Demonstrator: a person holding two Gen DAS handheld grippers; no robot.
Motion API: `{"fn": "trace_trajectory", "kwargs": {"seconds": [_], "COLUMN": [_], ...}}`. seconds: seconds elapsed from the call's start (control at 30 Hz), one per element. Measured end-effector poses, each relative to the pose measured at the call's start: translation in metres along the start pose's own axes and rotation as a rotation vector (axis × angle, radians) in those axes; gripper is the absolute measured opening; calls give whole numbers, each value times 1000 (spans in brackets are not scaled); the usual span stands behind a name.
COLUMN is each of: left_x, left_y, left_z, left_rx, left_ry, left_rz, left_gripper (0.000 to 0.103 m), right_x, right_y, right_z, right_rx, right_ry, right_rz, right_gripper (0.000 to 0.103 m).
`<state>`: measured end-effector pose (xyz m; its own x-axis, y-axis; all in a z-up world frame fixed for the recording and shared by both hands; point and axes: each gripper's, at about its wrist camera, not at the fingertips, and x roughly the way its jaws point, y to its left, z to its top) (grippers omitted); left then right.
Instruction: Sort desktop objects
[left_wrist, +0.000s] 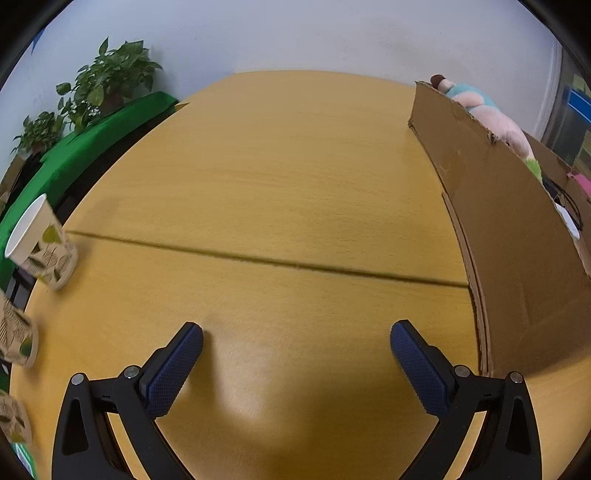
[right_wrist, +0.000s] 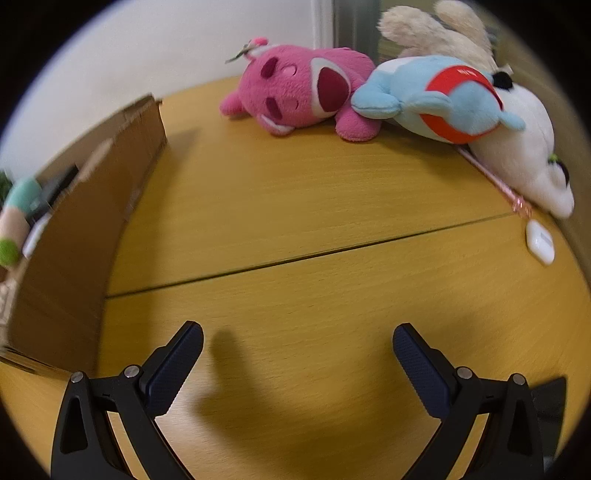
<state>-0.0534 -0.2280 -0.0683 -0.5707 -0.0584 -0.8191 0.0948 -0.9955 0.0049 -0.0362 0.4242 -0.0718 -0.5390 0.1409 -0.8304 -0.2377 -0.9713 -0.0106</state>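
My left gripper (left_wrist: 296, 332) hangs open over the bare wooden desk (left_wrist: 258, 177), nothing between its blue pads. A cardboard box (left_wrist: 517, 258) stands to its right with a pink and teal plush toy (left_wrist: 491, 122) inside. Three leaf-print paper cups line the desk's left edge, the farthest one (left_wrist: 40, 243) upright. My right gripper (right_wrist: 297, 334) is also open and empty above the desk (right_wrist: 295, 206). Ahead of it lie a pink plush (right_wrist: 299, 92), a blue and red plush (right_wrist: 443, 99) and a white plush (right_wrist: 528, 147). The box (right_wrist: 81, 229) is on its left.
A small white earbud case (right_wrist: 540, 242) and a thin pink stick (right_wrist: 495, 181) lie at the right edge under the white plush. A cream plush (right_wrist: 436, 33) sits behind the blue one. Potted plants (left_wrist: 107, 81) and a green surface (left_wrist: 85, 151) stand beyond the desk's left side.
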Motion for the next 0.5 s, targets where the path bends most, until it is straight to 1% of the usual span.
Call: {"fn": "trace_trajectory", "kwargs": {"seconds": [0.03,0.07,0.1,0.2,0.33,0.5], "left_x": [2,4,5,5,7,9], "left_y": [-1,-1,0,-3,-2,-3], "left_z": [2,4,4,18,27,32], "left_rx": [-2,-4,-2,3,0,-1], "left_ry": [1,1,-5,-3,2,3], "left_rz": [0,2,2,1,5,9], "left_gripper": [103,103,103,103,103,103], "right_x": [4,6,10,10,10,10], "right_y": [-7,-7,-14,-21,-28,-28], "right_z": [5,6,6,10,18,22], "right_rx": [-14,-8,-7,2,11,17], "right_ry": [8,-10,-18,-41,-36,-33], "right_rz": [-4,9,3,8,1,-9], "right_gripper": [102,103,102,103,103,103]}}
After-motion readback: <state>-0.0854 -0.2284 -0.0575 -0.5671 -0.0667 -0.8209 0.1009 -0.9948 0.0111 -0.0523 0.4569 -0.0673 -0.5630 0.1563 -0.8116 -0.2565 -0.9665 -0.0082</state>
